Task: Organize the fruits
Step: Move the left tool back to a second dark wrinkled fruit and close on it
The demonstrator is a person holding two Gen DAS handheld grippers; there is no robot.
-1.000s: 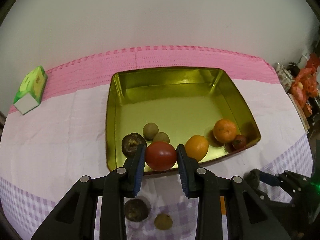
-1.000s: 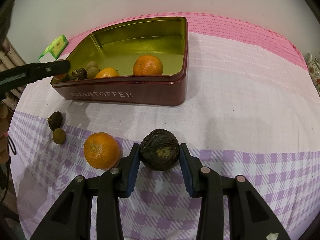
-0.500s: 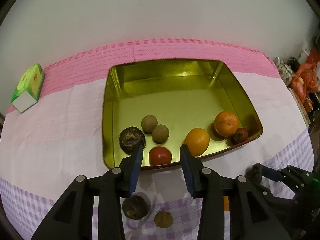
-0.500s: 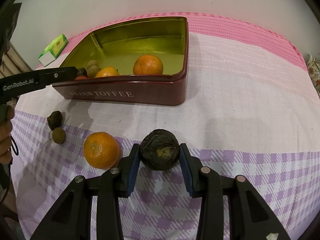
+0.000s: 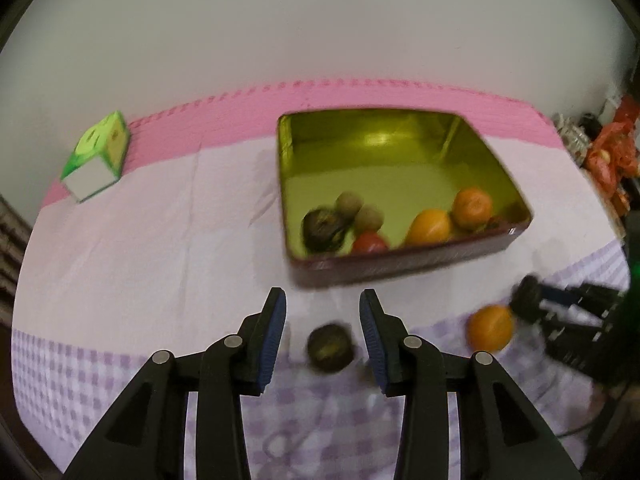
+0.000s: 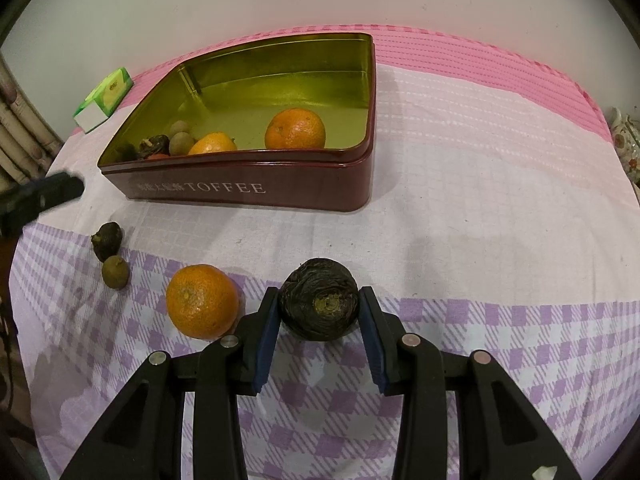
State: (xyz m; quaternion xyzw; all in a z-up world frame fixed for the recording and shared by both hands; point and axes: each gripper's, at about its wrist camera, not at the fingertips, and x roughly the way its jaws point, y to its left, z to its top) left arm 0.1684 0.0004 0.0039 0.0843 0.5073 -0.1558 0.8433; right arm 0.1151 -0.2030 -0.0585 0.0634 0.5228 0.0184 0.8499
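Observation:
A maroon toffee tin (image 5: pixel 400 270) (image 6: pixel 248 188) with a gold inside holds a red tomato (image 5: pixel 369 243), two oranges (image 5: pixel 430 226), a dark wrinkled fruit (image 5: pixel 322 228) and two small brown fruits (image 5: pixel 349 203). My left gripper (image 5: pixel 322 304) is open and holds nothing; it hovers in front of the tin, above a dark fruit (image 5: pixel 330 347) (image 6: pixel 107 240) lying on the cloth. My right gripper (image 6: pixel 320 294) is shut on another dark wrinkled fruit (image 6: pixel 319 300) low over the checked cloth. A loose orange (image 6: pixel 202 301) (image 5: pixel 490 328) lies just left of it.
A small brown fruit (image 6: pixel 115 272) lies beside the dark one on the cloth. A green and white box (image 5: pixel 96 156) (image 6: pixel 106 98) sits at the far left near the wall. Red bags and crockery (image 5: pixel 612 156) crowd the right edge of the table.
The left gripper let go of the tomato, which now lies in the tin, then drew back and left until it stood over the loose dark fruit. The right gripper has not moved.

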